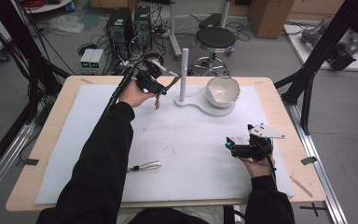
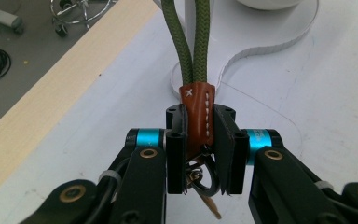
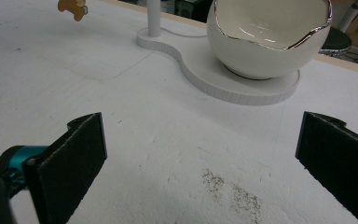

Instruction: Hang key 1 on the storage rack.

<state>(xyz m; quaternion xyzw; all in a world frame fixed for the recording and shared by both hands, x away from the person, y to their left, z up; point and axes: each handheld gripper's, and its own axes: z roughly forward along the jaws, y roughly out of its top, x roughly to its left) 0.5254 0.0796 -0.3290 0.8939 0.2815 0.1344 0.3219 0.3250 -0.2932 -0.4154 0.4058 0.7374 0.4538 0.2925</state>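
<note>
Green cord and a brown leather tab make up the keychain (image 2: 196, 109), clenched at the tab between the left gripper (image 1: 160, 87) jaws, at about eleven o'clock on the white mat (image 1: 191, 140), just beside the white post (image 1: 184, 74). The right gripper (image 1: 242, 145) rests at four o'clock, jaws spread and empty. The step looks like hanging the loop; next, it probably needs lifting over the post's top.

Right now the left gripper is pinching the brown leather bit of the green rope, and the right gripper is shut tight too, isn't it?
Not quite. The left gripper does pinch the brown leather bit of the green rope, but the right gripper is open: the right gripper view shows its jaws wide apart with nothing between them.
</note>
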